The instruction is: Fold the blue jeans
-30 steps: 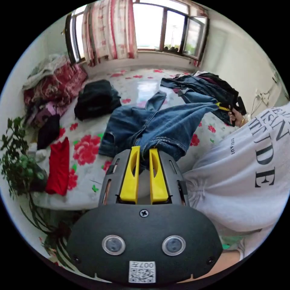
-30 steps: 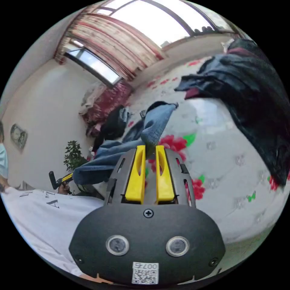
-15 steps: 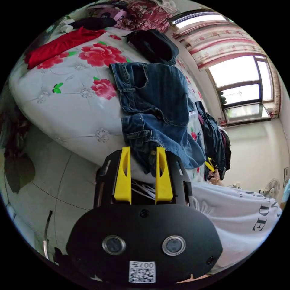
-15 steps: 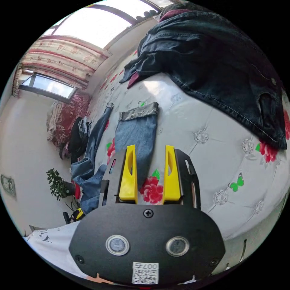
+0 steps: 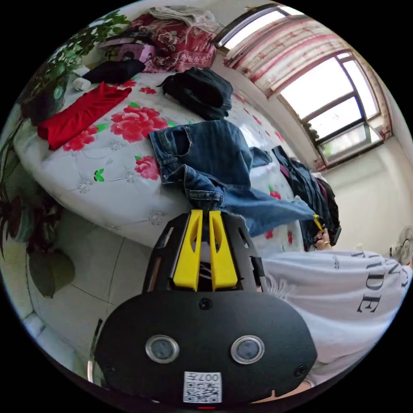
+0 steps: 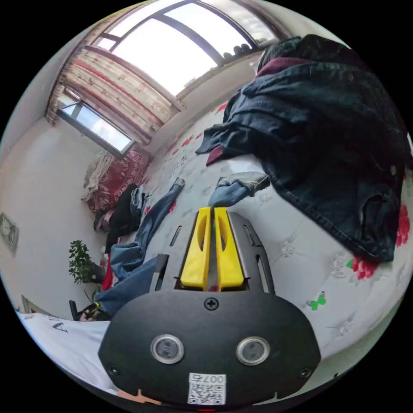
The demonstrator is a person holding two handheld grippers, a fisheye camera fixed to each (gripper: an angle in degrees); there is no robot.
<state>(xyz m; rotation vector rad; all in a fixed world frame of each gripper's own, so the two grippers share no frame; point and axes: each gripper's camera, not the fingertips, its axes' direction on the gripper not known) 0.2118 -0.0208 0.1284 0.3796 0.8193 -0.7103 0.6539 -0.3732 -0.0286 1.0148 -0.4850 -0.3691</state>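
Observation:
The blue jeans (image 5: 206,150) lie crumpled on the flowered bed (image 5: 116,189), seat and waistband towards its near edge. My left gripper (image 5: 204,211) is shut on a bunched fold of denim at that edge. One leg runs taut to the right, where my right gripper (image 5: 317,223) holds it in a hand. In the right gripper view, the right gripper (image 6: 211,210) is shut on a thin edge of the leg, whose cuff (image 6: 241,183) rests on the quilt just beyond. The other leg (image 6: 159,211) trails away towards the left gripper (image 6: 92,307).
A heap of dark clothes (image 6: 327,142) covers the bed near the right gripper. A black garment (image 5: 198,88), a red garment (image 5: 77,114) and a red patterned pile (image 5: 180,41) lie further off. A potted plant (image 5: 47,86) stands by the bed corner. The person's white shirt (image 5: 344,292) is close.
Half a second ago both grippers stood open over the jeans lying on the bed. Both have since shut on denim, and the leg between them is pulled taut.

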